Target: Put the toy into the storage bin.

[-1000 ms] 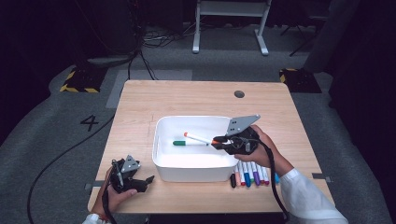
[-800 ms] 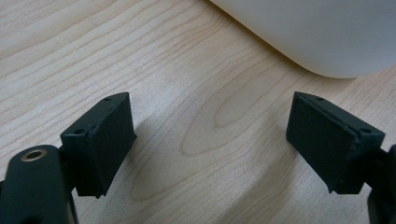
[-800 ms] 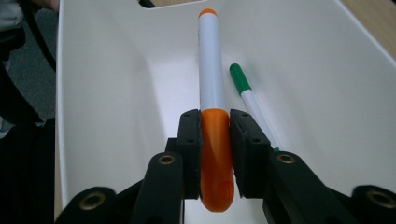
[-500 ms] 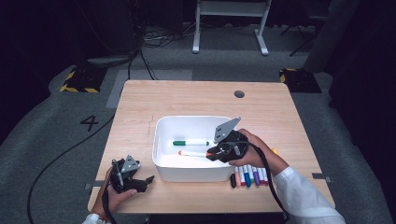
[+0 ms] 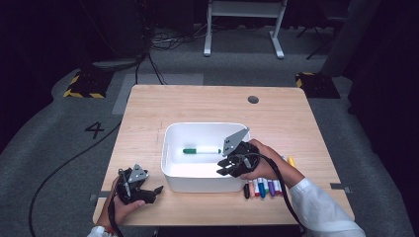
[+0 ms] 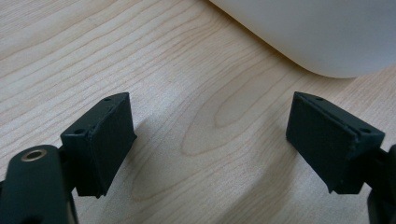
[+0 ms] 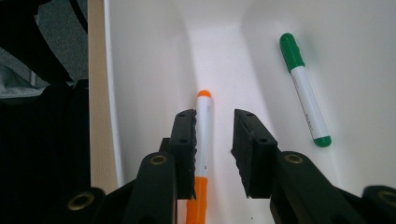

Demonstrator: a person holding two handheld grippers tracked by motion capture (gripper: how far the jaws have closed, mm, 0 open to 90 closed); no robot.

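- Between the jaws of the right hand-held gripper [image 7: 214, 154]: orange marker [image 7: 201, 154], lying on the floor of the white bin [image 5: 170, 148]; jaws have just been opening, now slightly apart, left pad close against the barrel, a gap on the right pad's side
- Right of that hand-held gripper, in its own view: green marker [image 7: 306, 100], apart from the orange one, also flat in the bin
- High view: right hand-held gripper [image 5: 228, 168] reaches over the bin's near right rim; row of markers [image 5: 262, 187] on the surface just beside the hand
- Left hand-held gripper [image 6: 210, 144]: jaws wide apart, nothing between them, bare wooden surface [image 6: 196, 107] under them, bin's rounded corner just ahead
- High view: left hand-held gripper [image 5: 148, 190] low on the surface, near the bin's near left corner
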